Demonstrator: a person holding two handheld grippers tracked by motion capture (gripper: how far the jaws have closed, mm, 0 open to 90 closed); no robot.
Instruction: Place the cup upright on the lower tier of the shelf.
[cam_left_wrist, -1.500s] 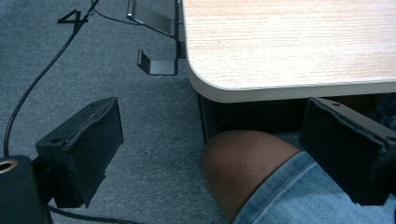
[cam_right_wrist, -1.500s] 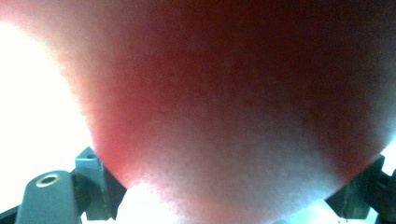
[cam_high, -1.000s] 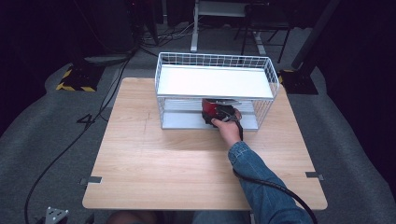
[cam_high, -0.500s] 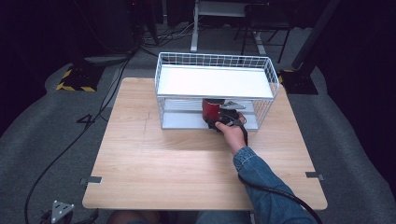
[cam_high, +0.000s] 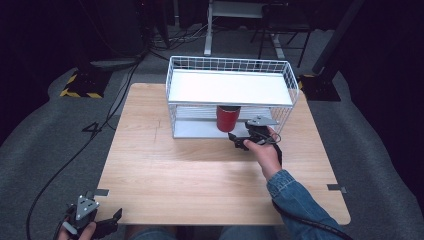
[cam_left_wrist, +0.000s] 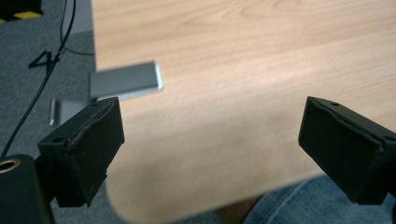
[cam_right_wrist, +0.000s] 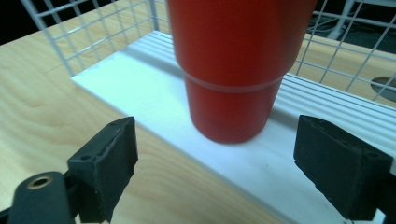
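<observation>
We see a red cup (cam_high: 227, 118) standing upright on the lower white shelf (cam_right_wrist: 154, 88) of a white wire rack (cam_high: 230, 95) that sits at the far side of the wooden table (cam_high: 200, 175). In the right gripper view the cup (cam_right_wrist: 233, 70) stands ahead of the jaws and between their lines, clear of both, with its base resting on the ribbed white shelf near the front edge. The right gripper (cam_high: 243, 140) is spread wide with nothing between its jaws, held just in front of the rack's open side, near the cup but apart from it. We see the right hand (cam_high: 262, 152) around it, with a denim sleeve (cam_high: 295, 200) behind. The left gripper (cam_high: 92, 222) hangs at the near left corner of the table, well apart from the cup. Its jaws are also spread, empty, over the table edge and a grey bracket (cam_left_wrist: 126, 81).
</observation>
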